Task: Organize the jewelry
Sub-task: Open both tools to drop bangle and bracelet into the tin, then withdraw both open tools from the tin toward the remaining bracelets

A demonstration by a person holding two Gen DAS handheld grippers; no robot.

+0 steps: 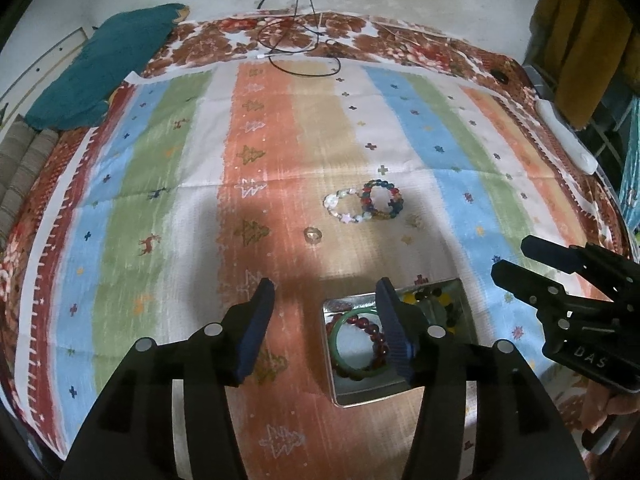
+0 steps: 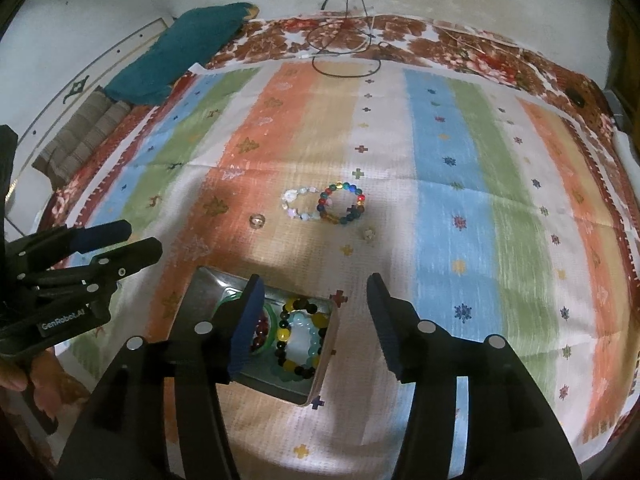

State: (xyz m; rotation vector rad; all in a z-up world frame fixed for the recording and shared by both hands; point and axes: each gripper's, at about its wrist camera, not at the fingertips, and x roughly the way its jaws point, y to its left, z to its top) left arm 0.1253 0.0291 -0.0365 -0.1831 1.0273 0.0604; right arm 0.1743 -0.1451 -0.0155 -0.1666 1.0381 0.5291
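- Left gripper (image 1: 324,296): jaws spread wide, holding nothing, above metal tin's (image 1: 400,394) left half.
- Tin holds green bangle (image 1: 356,344), dark red beads, yellow-black bracelet (image 2: 298,336).
- Beyond it on striped cloth (image 1: 168,168): ring (image 1: 312,235), pale bracelet (image 1: 345,208) touching multicolor bracelet (image 1: 383,200).
- Right gripper (image 2: 314,294): jaws wide apart, nothing held, over tin's right edge.

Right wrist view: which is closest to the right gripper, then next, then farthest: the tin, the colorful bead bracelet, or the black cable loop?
Counting from the right gripper:
1. The tin, just below the fingers, on the left side, with bracelets inside.
2. The colorful bead bracelet, farther out on the middle of the cloth.
3. The black cable loop, at the cloth's far edge by the wall.
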